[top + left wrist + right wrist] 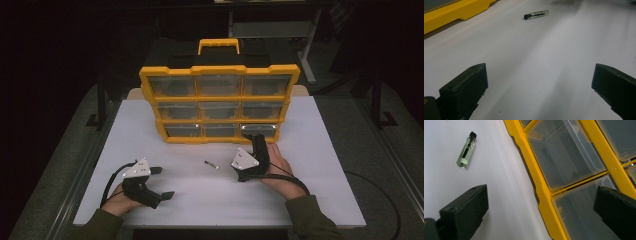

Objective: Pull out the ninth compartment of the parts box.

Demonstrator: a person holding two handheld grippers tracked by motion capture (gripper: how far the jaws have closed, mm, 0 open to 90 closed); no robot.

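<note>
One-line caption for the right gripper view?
Open right tongs point at the yellow drawer organizer; a small capped vial lies on the white table.

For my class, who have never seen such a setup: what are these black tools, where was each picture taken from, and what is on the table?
A person holds a hand-held clamp in each hand: the left gripper and the right gripper. Both are open and hold nothing. The high view looks down on the white table. The two gripper views come from cameras riding on the tools, looking along their black jaws. On the table stands a yellow drawer box with clear drawers, and in front of it lies a small glass vial with a black cap.
</note>
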